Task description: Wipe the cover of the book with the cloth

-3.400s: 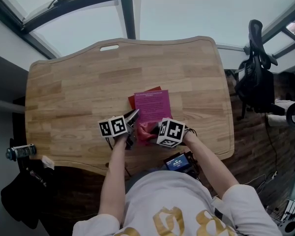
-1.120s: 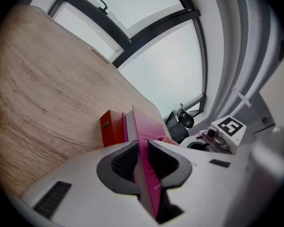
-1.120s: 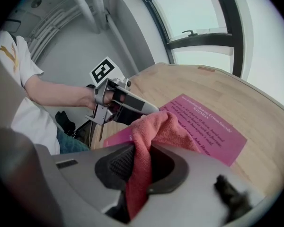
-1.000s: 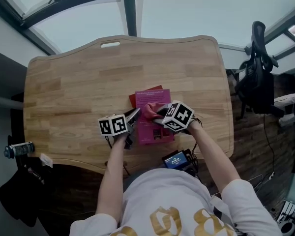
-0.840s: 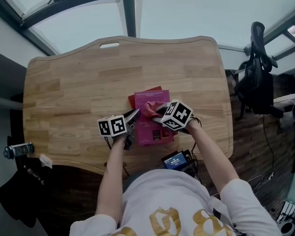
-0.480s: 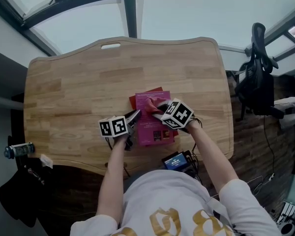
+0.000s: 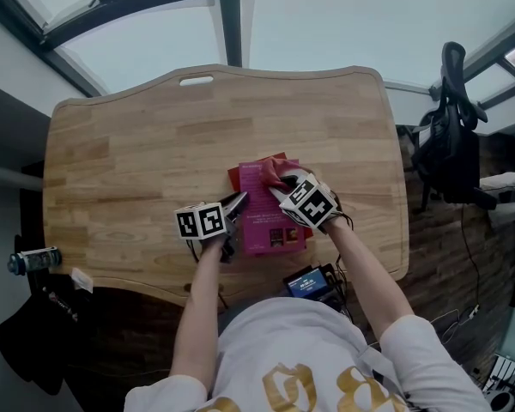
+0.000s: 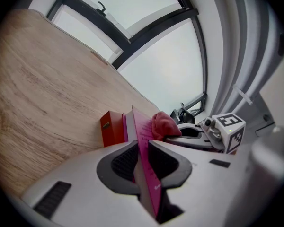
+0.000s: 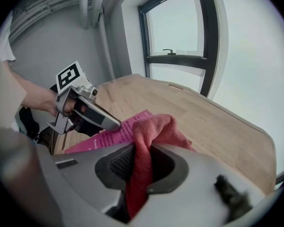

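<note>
A magenta book (image 7: 268, 211) lies on the wooden table (image 7: 137, 153), on top of a red book (image 7: 234, 177) that shows at its far left corner. My left gripper (image 7: 238, 202) is shut on the magenta book's (image 8: 143, 141) left edge, the cover pinched between its pads. My right gripper (image 7: 281, 181) is shut on a red cloth (image 7: 272, 173) and presses it on the far part of the cover. The cloth (image 9: 151, 136) bunches between the jaws over the book (image 9: 111, 138), with the left gripper (image 9: 116, 124) beside it.
The table's near edge runs just behind the book, with a small device with a lit screen (image 7: 309, 283) below it. An office chair (image 7: 446, 136) stands off the table's right side. A slot handle (image 7: 196, 81) is cut near the far edge.
My right gripper has slid the cloth from the middle of the cover toward its far end. The left gripper and the book have stayed put.
</note>
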Motion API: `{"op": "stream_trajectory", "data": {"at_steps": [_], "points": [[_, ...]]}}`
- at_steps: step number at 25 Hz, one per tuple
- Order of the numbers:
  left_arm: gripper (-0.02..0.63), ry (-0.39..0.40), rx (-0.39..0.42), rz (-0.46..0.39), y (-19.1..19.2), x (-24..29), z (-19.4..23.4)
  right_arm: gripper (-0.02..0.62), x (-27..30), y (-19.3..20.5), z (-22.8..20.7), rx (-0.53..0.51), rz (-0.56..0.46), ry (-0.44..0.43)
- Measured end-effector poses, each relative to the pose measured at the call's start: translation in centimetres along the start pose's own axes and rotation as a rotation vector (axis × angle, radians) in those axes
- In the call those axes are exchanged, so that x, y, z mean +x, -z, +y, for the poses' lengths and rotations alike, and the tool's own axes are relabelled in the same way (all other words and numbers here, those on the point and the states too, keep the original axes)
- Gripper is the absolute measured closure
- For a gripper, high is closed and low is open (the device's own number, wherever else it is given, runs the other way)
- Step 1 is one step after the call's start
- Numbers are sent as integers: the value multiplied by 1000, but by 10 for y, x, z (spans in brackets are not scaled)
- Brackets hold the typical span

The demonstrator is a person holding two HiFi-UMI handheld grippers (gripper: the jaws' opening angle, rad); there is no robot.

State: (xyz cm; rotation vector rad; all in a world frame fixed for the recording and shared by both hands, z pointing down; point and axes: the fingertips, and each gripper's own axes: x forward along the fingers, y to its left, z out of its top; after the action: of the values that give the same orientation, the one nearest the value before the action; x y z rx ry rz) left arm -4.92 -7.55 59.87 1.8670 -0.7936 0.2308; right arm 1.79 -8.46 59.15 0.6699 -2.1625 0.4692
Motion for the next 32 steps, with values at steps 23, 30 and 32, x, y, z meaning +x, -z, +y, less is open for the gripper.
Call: {"op": "stream_trajectory", "data": {"at_steps": [23, 30, 32], "points": [[523, -193, 199, -60, 2, -28, -15, 525, -66, -9, 14, 85, -207, 283], [538, -466, 506, -230, -28, -65, -31, 525, -92, -15, 21, 77, -290, 315], [538, -495, 535, -287, -34, -74, -43, 525, -104, -21, 23, 84, -332, 320]]}}
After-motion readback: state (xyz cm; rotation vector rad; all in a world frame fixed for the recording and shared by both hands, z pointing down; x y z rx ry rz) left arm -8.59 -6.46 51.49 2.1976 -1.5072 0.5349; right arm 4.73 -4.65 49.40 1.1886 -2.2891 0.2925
